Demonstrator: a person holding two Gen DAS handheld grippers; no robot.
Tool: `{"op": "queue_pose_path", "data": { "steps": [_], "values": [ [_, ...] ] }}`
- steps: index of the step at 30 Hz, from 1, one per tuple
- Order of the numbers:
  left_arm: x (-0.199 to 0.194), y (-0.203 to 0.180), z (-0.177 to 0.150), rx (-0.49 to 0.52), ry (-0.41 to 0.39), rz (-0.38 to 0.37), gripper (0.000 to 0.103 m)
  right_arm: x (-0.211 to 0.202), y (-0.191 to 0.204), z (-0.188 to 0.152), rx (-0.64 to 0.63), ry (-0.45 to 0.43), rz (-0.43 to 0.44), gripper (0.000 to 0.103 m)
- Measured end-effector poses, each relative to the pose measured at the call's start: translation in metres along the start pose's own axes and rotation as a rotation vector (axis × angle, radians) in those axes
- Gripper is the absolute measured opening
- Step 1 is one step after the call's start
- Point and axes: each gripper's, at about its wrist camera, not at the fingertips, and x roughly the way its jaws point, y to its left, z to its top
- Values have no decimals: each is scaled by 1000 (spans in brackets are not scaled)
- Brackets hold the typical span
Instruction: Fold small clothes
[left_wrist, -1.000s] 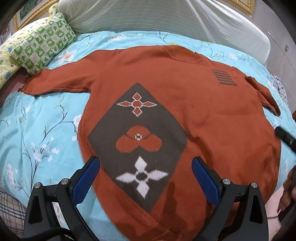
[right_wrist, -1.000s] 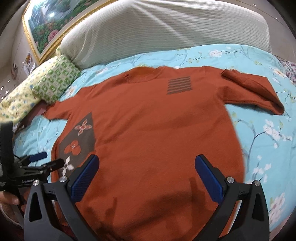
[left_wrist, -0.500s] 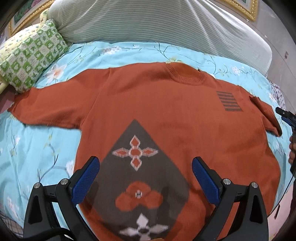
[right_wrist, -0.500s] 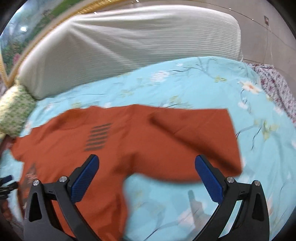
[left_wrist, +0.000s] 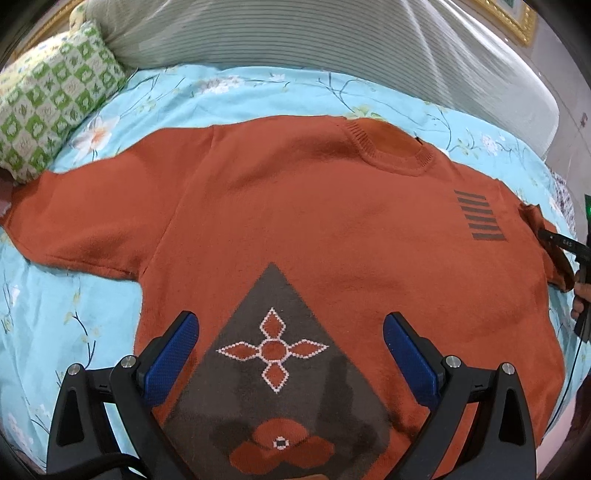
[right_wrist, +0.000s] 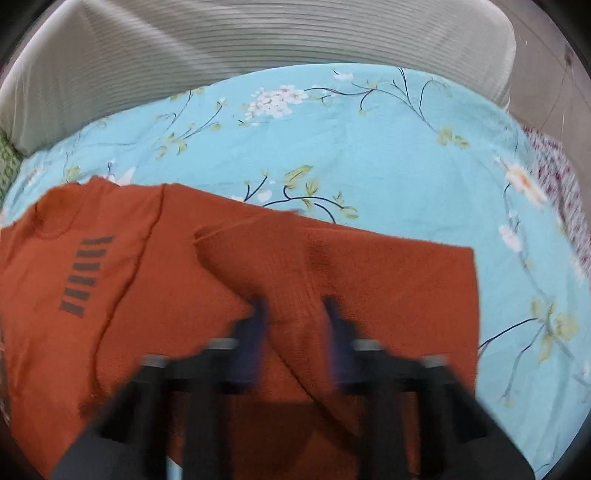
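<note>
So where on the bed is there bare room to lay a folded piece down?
Free: the blue sheet between the sweater and the striped bolster, and the strip beyond the right sleeve. Also below the left sleeve. The middle is crowded: the sweater covers it.

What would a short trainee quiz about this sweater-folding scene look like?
1. True or false: the left tongs are shut on the sweater.
2. Which sweater part do the right tongs close around? A collar, B sleeve, C hem.
3. Fill in: the sweater lies on a blue floral ____.

Key:
1. False: they hover open.
2. B, the sleeve; blur hides how tight the grip is.
3. Sheet.
</note>
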Motion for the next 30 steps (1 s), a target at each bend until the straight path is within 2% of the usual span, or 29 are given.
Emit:
{"op": "queue_pose_path", "data": {
  "steps": [3,7,10,12,14,18,20,23,26,28,30],
  "values": [
    [1,8,-1,-17,-5,0,100,-21,26,2,-8,-52,50,10],
    [0,22,-7,-69,-6,-19,100,-52,80,6,-11,-122,222,10],
    [-1,32,-13,-101,2,-43,100,-64,134,10,5,-155,387,10],
    [-2,39,-17,-121,7,-52,100,-64,175,13,9,-157,488,10],
    [-6,48,-21,-141,0,-66,100,-58,211,16,-1,-150,544,10],
    [-13,65,-27,-161,-9,-75,100,-36,301,15,-41,-81,677,10],
    [-15,71,-29,-172,-11,-83,100,-27,341,8,-83,-52,707,10],
    [-17,78,-29,-170,-19,-81,100,-5,379,4,-122,0,709,10],
    [-18,85,-27,-178,-31,-93,100,17,401,-4,-135,52,693,13],
    [-17,85,-25,-178,-29,-101,100,25,398,-7,-121,92,682,15],
    [-14,85,-20,-177,-30,-119,100,32,398,-9,-101,122,682,21]
  ]
}}
